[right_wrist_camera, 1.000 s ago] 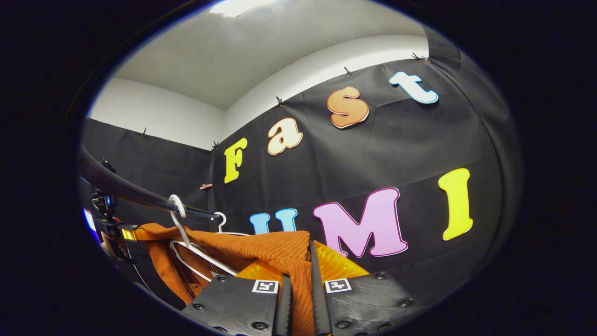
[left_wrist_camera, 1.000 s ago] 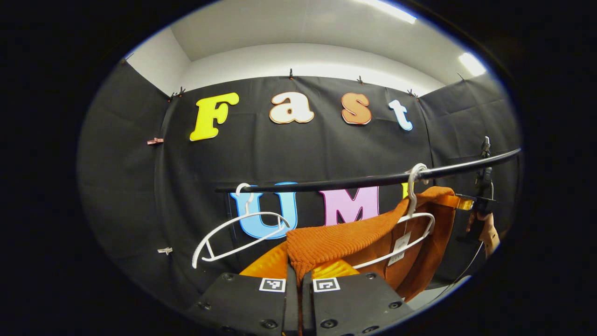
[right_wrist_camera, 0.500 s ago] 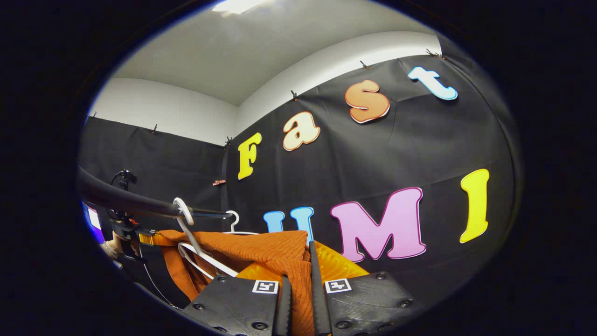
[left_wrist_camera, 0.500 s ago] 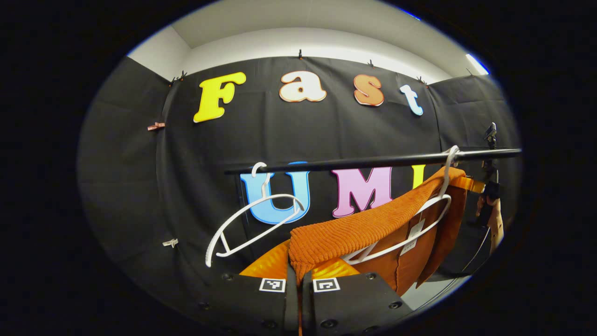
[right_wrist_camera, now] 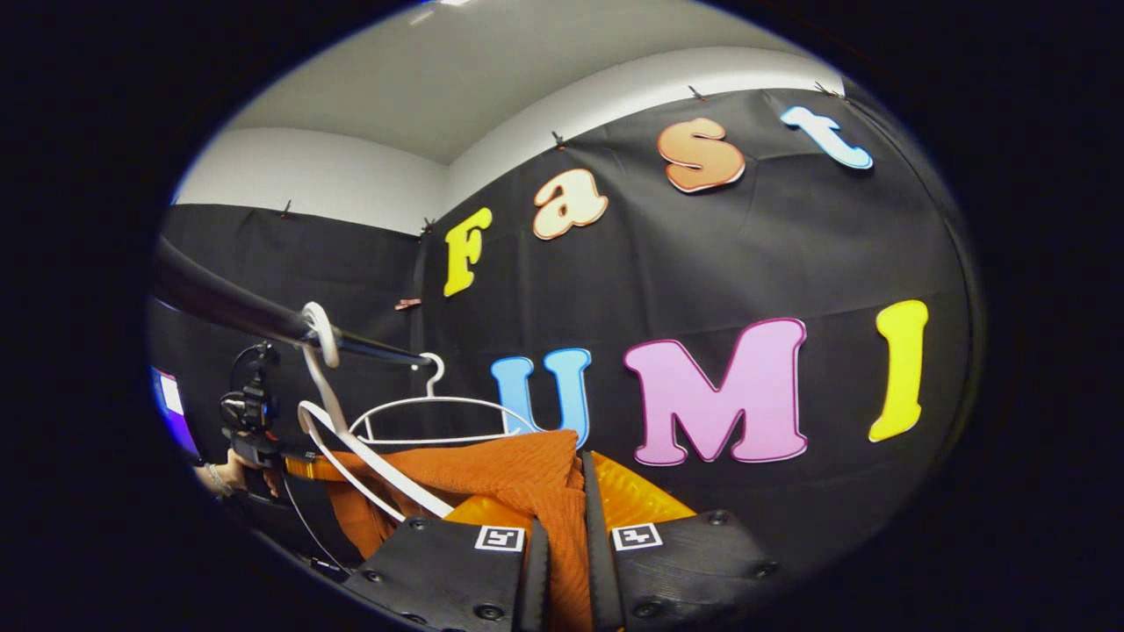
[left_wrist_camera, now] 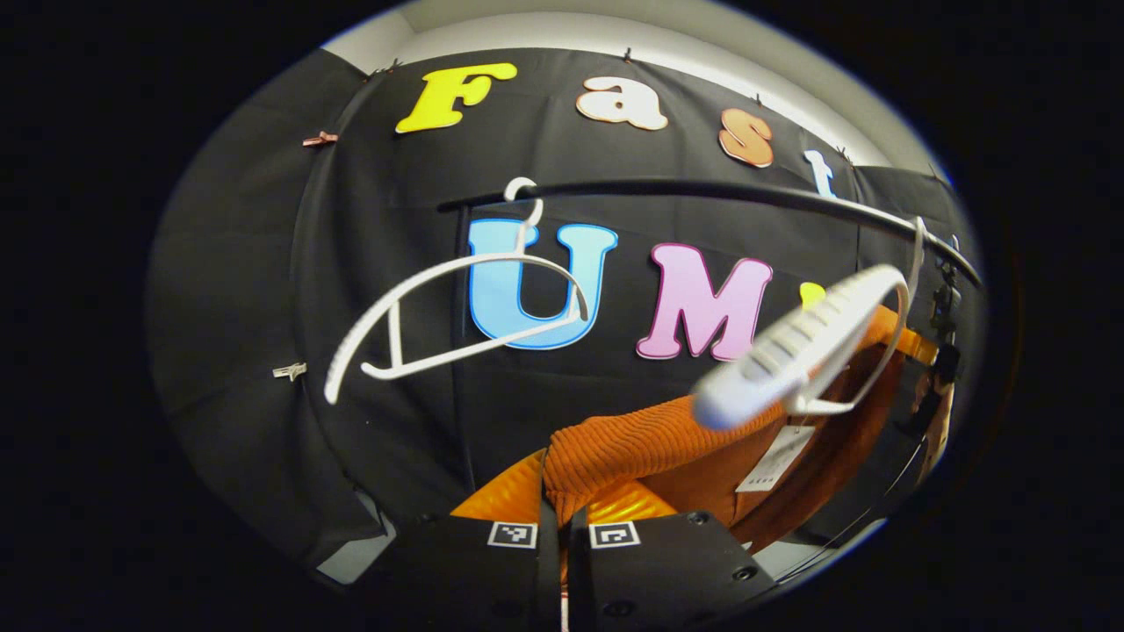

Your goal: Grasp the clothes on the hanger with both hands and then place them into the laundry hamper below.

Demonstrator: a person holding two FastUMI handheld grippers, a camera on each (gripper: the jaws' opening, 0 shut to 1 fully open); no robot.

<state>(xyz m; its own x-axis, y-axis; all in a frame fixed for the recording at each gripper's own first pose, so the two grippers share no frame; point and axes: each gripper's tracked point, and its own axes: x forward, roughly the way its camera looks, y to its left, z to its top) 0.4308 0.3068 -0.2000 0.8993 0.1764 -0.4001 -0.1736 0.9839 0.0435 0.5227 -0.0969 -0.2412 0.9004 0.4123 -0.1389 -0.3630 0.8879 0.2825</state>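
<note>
While both grippers pinched the orange garment [left_wrist_camera: 650,443], the step in hand looked to be drawing it clear of its hanger [left_wrist_camera: 812,347] so it could go down to the hamper. The left gripper [left_wrist_camera: 562,527] had its jaws pressed together on a ribbed fold at 6 o'clock in the left gripper view; the right gripper [right_wrist_camera: 562,535] had its jaws clamped on another fold at 6 o'clock in the right gripper view. The cloth hung below the rail [left_wrist_camera: 702,189], draped toward 4 o'clock in the left gripper view, with the hanger's near arm bare above it.

To do this well, I judged that both grips should hold firm and travel together, down and away from the rail, so the knit would not stretch between them or snag on the hanger's tip. A paper tag [left_wrist_camera: 773,456] dangled near the cloth and could catch. A second, bare hanger [left_wrist_camera: 457,312] sat at 10 o'clock, well apart.

Whether the far shoulder of the garment was free of the hanger could not be told; folds covered it. The hamper's place relative to the cloth could not be judged. How deep each pinch went was hidden by the gripper bodies.
</note>
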